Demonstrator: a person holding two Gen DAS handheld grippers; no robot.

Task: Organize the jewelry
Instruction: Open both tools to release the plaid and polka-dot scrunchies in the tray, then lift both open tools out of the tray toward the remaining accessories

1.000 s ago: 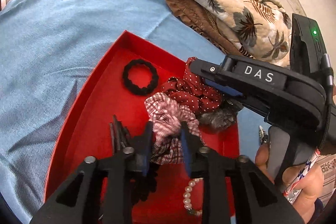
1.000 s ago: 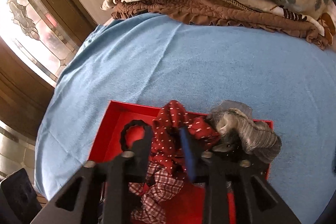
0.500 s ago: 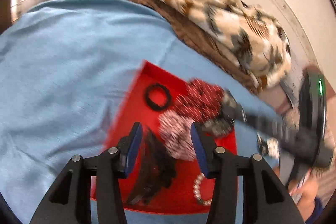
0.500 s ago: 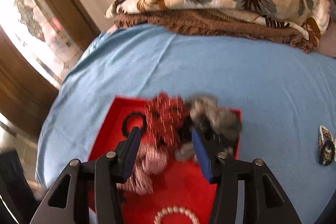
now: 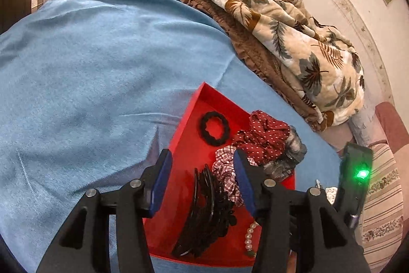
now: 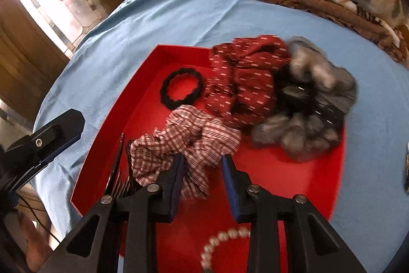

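While the blue sheet [image 5: 97, 73] covers most of the bed, its far side is buried under a leaf-print blanket [image 5: 294, 24] that runs out of your frames. Your red tray [image 6: 294, 178] lies on the sheet, and its near edge is cut off behind your right tool [image 6: 203, 166]. Inside it, the grey furry scrunchie [image 6: 314, 124] is blurred, with a dark clip at its middle that is hard to make out; it touches the red dotted scrunchie [image 6: 245, 83]. A checked scrunchie [image 6: 189, 142] lies between your right tool's blue pads, whose jaws are closing, not yet pressing the cloth. Your left tool [image 5: 202, 170] hangs with jaws opening and nothing between them, above the black hair claw [image 5: 204, 211], which crowds the tray's left side. A black ring tie [image 6: 181, 88] sits alone near the far corner with bare red floor around it. Half of the pearl bracelet [image 6: 225, 239] hides behind your right tool.
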